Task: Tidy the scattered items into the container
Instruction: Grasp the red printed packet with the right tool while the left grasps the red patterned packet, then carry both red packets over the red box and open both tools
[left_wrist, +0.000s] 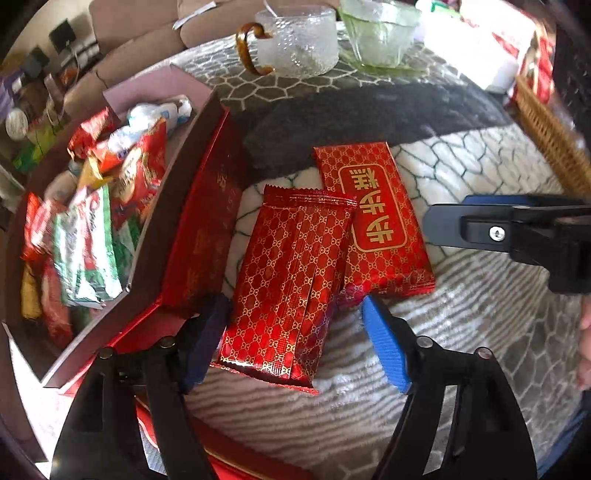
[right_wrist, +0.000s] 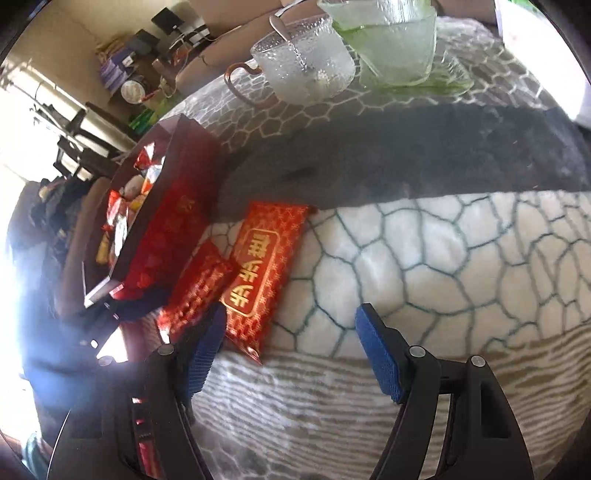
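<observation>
left wrist: left tongs (left_wrist: 295, 343) wide, straddling near end of plain packet (left_wrist: 291, 288), not gripping; it overlaps labelled packet (left_wrist: 380, 221) on bench cloth (left_wrist: 461, 332), beside snack-filled box (left_wrist: 199, 229) | right wrist: right tongs (right_wrist: 291, 350) wide, empty, over cloth right of both packets; box (right_wrist: 173, 225) at left

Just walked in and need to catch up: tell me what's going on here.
A person with a gripper in each hand is tidying snack packets into the red box, which already holds a heap of wrapped snacks. Two red packets lie on the patterned cloth beside it: the patterned packet overlaps the labelled packet. The left gripper is open with its fingers either side of the patterned packet's near end, not yet closed. The right gripper is open and holds nothing.
</observation>
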